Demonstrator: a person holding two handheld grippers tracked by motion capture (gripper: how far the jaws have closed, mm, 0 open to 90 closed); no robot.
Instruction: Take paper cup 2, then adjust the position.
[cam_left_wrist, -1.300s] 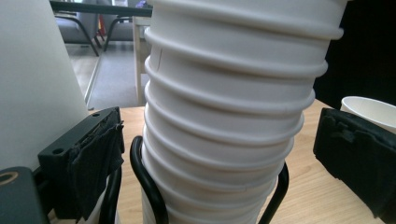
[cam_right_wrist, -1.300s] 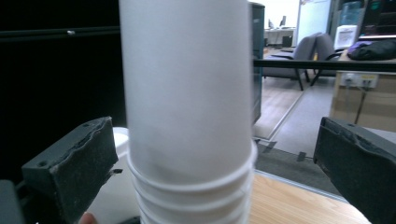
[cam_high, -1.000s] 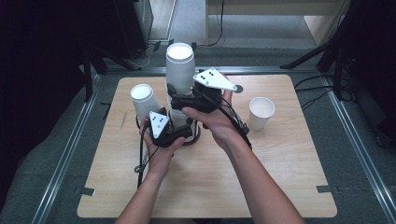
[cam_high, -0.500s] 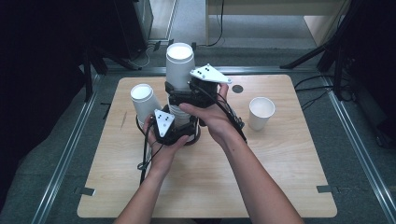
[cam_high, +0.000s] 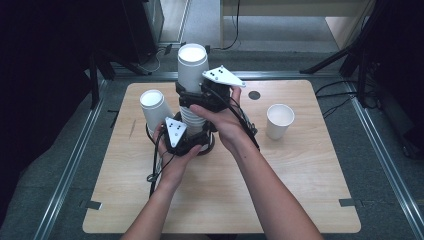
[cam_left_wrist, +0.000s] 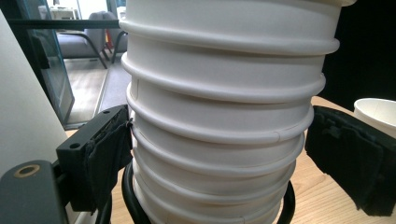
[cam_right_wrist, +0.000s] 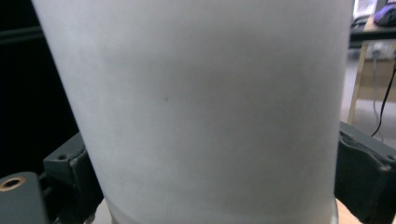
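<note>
A tall stack of upturned white paper cups (cam_high: 191, 119) stands mid-table; its ridged rims show close up in the left gripper view (cam_left_wrist: 224, 93). My left gripper (cam_high: 194, 132) reaches in low from the left. Its jaws have just been closing, and its pads (cam_left_wrist: 109, 154) now press the lower rims of the stack from both sides. My right gripper (cam_high: 194, 96) sits higher up; its jaws have also just been closing and now clamp the smooth wall of the top cup (cam_right_wrist: 205, 102), whose flat base (cam_high: 193, 54) faces up.
A single upturned cup (cam_high: 152, 106) stands just left of the stack, close to my left hand. An upright cup (cam_high: 279, 120) stands alone at the right. A black round mark (cam_high: 254, 95) lies behind. The wooden table (cam_high: 225, 200) has metal rails on both sides.
My right gripper has shifted left and back onto the top cup and its jaws have narrowed around it. My left gripper stays at the stack's base, its jaws drawn in.
</note>
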